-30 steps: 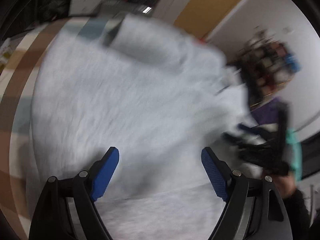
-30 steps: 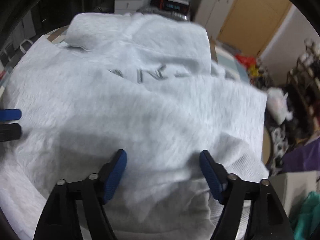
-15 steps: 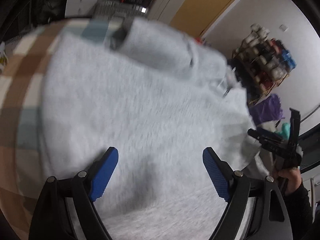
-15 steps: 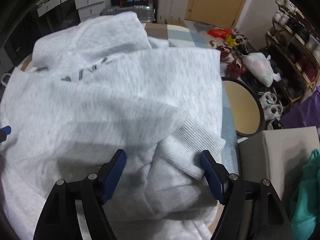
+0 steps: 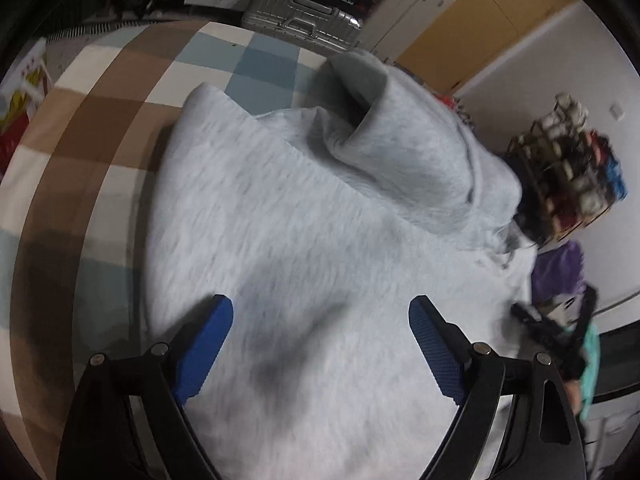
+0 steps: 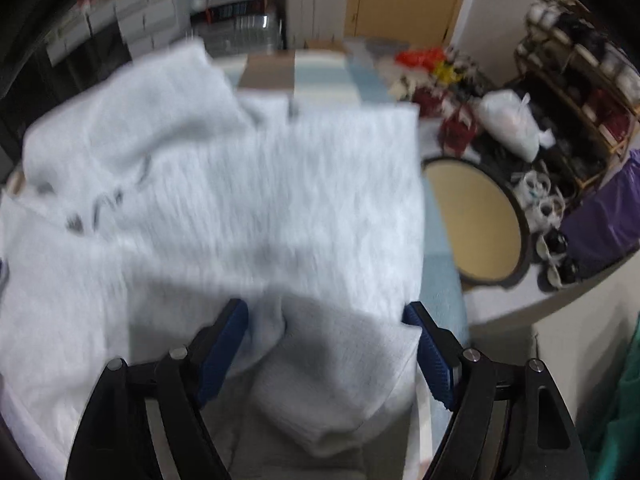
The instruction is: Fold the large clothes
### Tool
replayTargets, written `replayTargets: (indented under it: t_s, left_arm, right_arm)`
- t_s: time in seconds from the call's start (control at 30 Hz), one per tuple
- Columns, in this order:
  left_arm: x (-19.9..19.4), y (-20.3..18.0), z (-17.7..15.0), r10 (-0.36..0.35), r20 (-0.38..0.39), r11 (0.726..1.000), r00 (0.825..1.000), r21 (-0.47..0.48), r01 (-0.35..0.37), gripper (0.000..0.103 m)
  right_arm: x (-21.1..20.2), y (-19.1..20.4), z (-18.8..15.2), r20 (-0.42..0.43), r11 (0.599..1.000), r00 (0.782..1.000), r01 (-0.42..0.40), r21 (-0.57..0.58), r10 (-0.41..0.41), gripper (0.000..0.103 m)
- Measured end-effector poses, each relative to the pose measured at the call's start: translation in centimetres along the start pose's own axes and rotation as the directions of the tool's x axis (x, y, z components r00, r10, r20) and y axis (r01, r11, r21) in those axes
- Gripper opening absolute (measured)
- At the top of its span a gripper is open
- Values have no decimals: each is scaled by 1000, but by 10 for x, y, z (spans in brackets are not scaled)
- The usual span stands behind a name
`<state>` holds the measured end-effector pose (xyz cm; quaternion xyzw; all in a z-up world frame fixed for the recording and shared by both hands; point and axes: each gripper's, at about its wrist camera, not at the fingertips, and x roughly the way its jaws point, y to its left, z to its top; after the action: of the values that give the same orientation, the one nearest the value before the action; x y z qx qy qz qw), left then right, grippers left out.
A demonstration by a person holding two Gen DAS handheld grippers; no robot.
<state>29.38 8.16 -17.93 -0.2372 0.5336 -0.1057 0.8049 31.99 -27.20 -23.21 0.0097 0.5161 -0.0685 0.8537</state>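
Observation:
A large light grey hoodie (image 5: pixel 320 216) lies spread on a checked cloth surface (image 5: pixel 100 128), its hood (image 5: pixel 384 120) bunched at the far side. My left gripper (image 5: pixel 320 344) is open and empty above the hoodie's body. In the right wrist view the hoodie (image 6: pixel 248 184) shows dark lettering at the left and a ribbed cuff (image 6: pixel 344 364) folded near me. My right gripper (image 6: pixel 326 348) is open, its blue pads either side of that cuff, holding nothing. The right gripper (image 5: pixel 556 332) also shows at the right edge of the left wrist view.
A silver suitcase (image 5: pixel 304 20) and white drawers stand beyond the far edge. To the right sit a round tray (image 6: pixel 472 216), a white plastic bag (image 6: pixel 508 124), shoes, a cluttered shelf rack (image 5: pixel 572 176) and a purple cloth (image 6: pixel 600 220).
Both grippers have pulled back and risen from the hoodie. The right view has swung right, showing the cuff between its pads. Both stayed open.

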Motion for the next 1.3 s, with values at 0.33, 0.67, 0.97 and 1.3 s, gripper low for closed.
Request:
replayTargets:
  t_s: [0.33,0.67,0.97,1.3]
  left_arm:
    - [12,-22,-29,129,51,980,990,146,-135,89]
    - [-87,-86,-84,54,223,965,973,240,-109,90]
    - [-120,-70,-128,218,503,920,836,181,-349,101]
    - [-124,-50,-124,226,559,893,798,209,-399,101]
  right_arm:
    - [-13,13,-28,32,999,999,-17,-40,18,84]
    - [-148,39,-58,317,925,872,-375,-56,373,83]
    - [-225,96,-96,367,889,809,-408,-209,458,103]
    - [-206,134,-59,390,943,868,-227,-242,309,103]
